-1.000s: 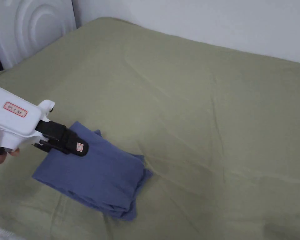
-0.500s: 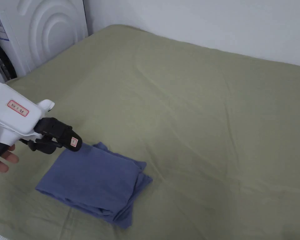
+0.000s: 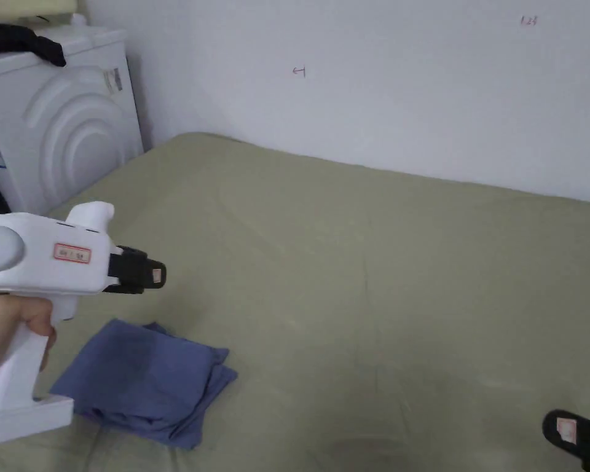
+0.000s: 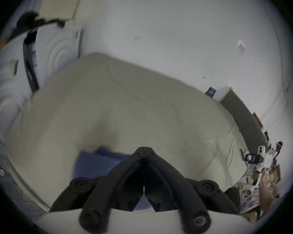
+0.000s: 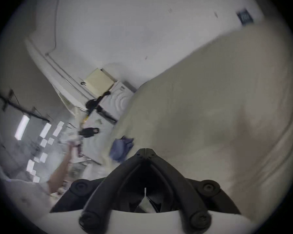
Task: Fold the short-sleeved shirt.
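- A blue short-sleeved shirt (image 3: 143, 381) is seen folded into a compact rectangle, lying on the olive-green bed sheet (image 3: 373, 270) toward 7 o'clock in the head view.
- Loose layered edges of the fold are shown at the shirt's side facing 3 o'clock.
- The left gripper (image 3: 155, 275) is held by a hand (image 3: 5, 332) at 9 o'clock of the head view, above the shirt and apart from it, with its black tip pointed toward 3 o'clock.
- In the left gripper view, the jaws of the left gripper (image 4: 145, 150) are seen pressed together at the tips with nothing between them; the shirt (image 4: 95, 165) is shown below and behind them, toward 8 o'clock.
- The right gripper (image 3: 567, 430) is glimpsed at 4 o'clock in the head view, well apart from the shirt.
- In the right gripper view, the jaws of the right gripper (image 5: 145, 151) are likewise seen closed on nothing, and the shirt (image 5: 121, 147) is seen farther off, just toward 10 o'clock of the tips.
- A white washing machine (image 3: 66, 135) is placed beside the bed at 10 o'clock, with a dark item (image 3: 17, 40) draped on its top.
- A white wall (image 3: 380, 80) is seen behind the bed at 12 o'clock.
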